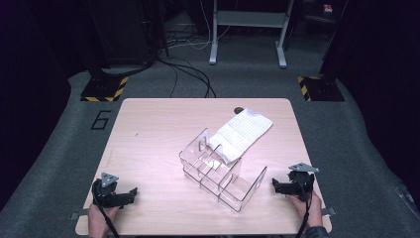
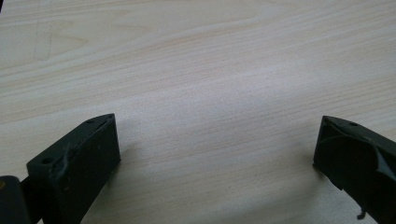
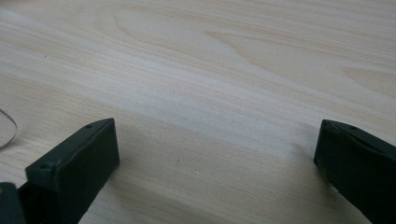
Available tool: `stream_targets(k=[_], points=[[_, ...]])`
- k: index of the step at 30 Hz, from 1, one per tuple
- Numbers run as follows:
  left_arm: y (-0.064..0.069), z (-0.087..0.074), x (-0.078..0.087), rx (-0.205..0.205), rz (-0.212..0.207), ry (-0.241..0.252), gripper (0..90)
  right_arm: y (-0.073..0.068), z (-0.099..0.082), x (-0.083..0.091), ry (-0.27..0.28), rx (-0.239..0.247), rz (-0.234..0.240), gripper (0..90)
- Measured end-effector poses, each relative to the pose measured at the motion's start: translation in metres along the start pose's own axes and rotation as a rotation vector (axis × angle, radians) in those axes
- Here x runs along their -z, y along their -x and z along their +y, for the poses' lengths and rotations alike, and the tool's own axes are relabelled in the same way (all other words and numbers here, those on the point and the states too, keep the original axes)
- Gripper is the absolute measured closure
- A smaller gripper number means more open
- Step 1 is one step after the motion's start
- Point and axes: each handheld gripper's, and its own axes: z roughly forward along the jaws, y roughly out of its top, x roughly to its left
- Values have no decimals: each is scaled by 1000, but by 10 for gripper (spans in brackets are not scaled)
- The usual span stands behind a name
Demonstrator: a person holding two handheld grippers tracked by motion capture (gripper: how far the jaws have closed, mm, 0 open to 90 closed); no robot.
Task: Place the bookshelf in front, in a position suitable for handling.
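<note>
Now both claws rest low at the near edge of the surface [image 1: 148, 124], one at each corner, and both are released: the left claw [image 1: 132, 191] and the right claw [image 1: 274, 184] have their jaws spread wide, with bare wood between them in both gripper views. Between the two, at the middle of the surface, stands a clear rack [image 1: 220, 171] with several dividers, and a white cloth [image 1: 241, 133] lies with one end over its far side and the rest on the wood behind it. I judge the work is about to begin with a reach toward these two things. To do it well, the right claw should go for the cloth at a free edge, not at the part that touches the rack. The rack is light and transparent, so its walls are hard to see; approach slowly. The left claw can steady the near wall while the cloth is pulled.
</note>
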Motion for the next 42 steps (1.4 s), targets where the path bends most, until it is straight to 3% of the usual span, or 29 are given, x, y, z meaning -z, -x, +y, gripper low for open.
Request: stream_targets(k=[6,12,15,16,18,19,22,23,26,27,28,30,32,40,41,42], points=[[0,0,0,3,-2,0,3,1,-1,1,4,1,8,0],[0,0,0,4,-2,1,3,2,2,2,-35,1,7,0],[0,0,0,4,-2,0,4,4,2,5,-5,-13,44,10],[0,0,0,4,-2,0,3,7,2,7,-4,3,66,11],[0,0,0,4,-2,1,4,7,2,10,17,-20,75,14],[0,0,0,4,-2,1,4,6,4,19,36,-23,118,18],[0,0,0,4,-2,1,4,3,6,27,56,-4,159,23],[0,0,0,2,1,0,4,-7,9,36,66,30,182,28],[0,0,0,1,2,1,4,-16,14,48,82,91,233,49],[0,0,0,1,2,1,5,-16,14,48,82,91,233,49],[0,0,0,1,2,1,5,-24,17,55,101,122,274,79],[0,0,0,1,2,1,5,-27,17,59,98,136,287,97],[0,0,0,2,2,1,5,-36,20,64,120,171,335,170],[0,0,0,-1,2,2,5,-42,30,54,157,225,401,432],[0,0,0,-1,2,2,5,-42,30,54,157,225,401,432],[0,0,0,1,1,0,5,-43,32,51,159,236,421,493]])
